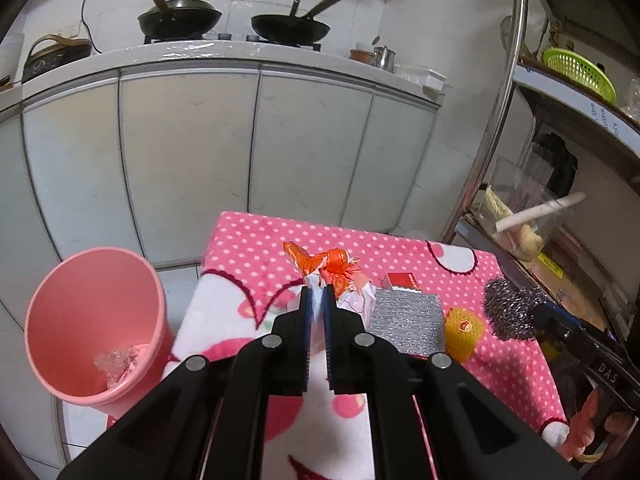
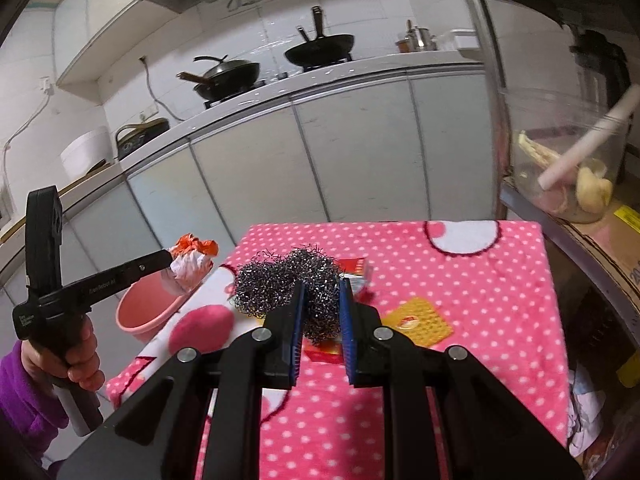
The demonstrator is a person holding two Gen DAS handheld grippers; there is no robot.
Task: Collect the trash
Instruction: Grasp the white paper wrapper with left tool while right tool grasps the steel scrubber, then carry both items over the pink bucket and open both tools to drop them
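Left gripper [image 1: 316, 292] pinches the wrapper wad [image 1: 344, 280] above the table; right gripper [image 2: 322, 292] clamps the steel wool [image 2: 288, 280]. Bin [image 1: 96, 320] sits left; thin hold, wad could slip short.

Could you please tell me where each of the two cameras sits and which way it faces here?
Left wrist: rides the left tool, facing the kitchen cabinets over the pink polka-dot tablecloth; its fingers pinch a white-and-orange wrapper; a hand shows lower right.
Right wrist: rides the right tool, facing the same cabinets; its fingers clamp a steel wool scourer; a hand and purple sleeve show left.
Shared: tablecloth, pink bin, both woks, yellow foam net, red box, wrapper, scourer.
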